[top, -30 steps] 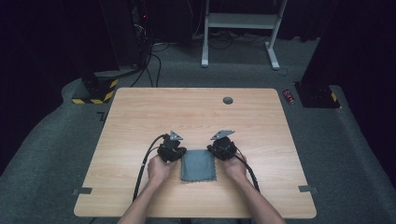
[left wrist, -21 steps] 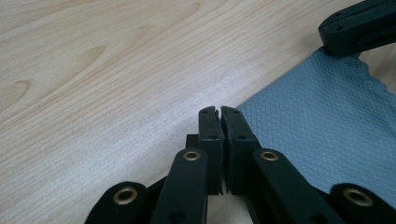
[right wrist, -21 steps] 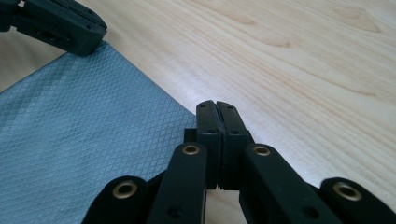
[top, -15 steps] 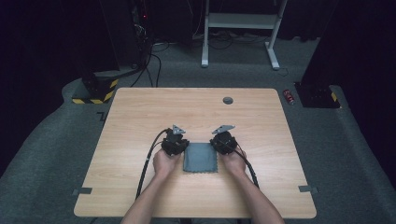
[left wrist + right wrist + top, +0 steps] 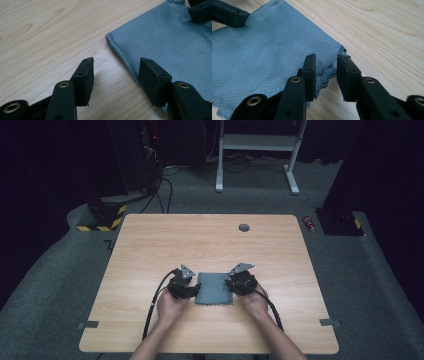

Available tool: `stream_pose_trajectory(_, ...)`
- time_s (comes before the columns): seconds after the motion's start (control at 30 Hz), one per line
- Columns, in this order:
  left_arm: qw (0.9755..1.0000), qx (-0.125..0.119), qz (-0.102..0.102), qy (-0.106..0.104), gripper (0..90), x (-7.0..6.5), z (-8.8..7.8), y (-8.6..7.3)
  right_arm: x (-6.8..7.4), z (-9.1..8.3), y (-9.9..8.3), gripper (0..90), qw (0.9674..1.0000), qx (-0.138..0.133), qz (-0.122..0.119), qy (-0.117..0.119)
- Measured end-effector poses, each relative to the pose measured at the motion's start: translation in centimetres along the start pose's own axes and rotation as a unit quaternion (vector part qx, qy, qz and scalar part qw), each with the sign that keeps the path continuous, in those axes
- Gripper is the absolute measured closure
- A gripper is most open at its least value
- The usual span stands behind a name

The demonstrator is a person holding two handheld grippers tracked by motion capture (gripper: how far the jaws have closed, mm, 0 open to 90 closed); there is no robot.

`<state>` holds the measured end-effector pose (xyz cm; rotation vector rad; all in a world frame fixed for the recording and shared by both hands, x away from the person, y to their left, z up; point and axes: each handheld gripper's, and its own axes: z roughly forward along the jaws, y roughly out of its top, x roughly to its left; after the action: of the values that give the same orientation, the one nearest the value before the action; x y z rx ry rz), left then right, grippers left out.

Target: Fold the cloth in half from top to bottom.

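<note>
Both forearms come in from the bottom edge, angled slightly toward each other, each hand wrapped around the back of its tool. The left gripper (image 5: pixel 187 285) sits low, pointing forward and inward, and its jaws have just been opening, now standing well apart with nothing pinched between them. The right gripper (image 5: pixel 239 283) mirrors it (grey plate on top tilted up), its jaws also just opening, a narrower gap, pads not pressing on anything.
</note>
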<state>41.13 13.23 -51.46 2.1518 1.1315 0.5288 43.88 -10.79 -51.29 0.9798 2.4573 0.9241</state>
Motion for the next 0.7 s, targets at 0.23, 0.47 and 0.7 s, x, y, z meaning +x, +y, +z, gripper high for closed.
stream_pose_trajectory(0.23,0.9989,-0.010,-0.036,-0.028,42.4,0.9,-1.0,-0.5,-0.4,-1.2,-0.5,66.2,0.9996,-0.015,0.022,0.006)
stream_pose_trajectory(0.47,0.9963,-0.035,-0.062,-0.048,40.3,1.5,-2.5,-1.5,-0.7,-2.7,-1.4,64.9,0.9987,-0.034,0.037,0.008)
stream_pose_trajectory(0.7,0.9947,-0.053,-0.073,-0.049,40.3,1.9,-3.8,-2.4,-1.1,-3.9,-2.2,64.1,0.9972,-0.048,0.055,0.012)
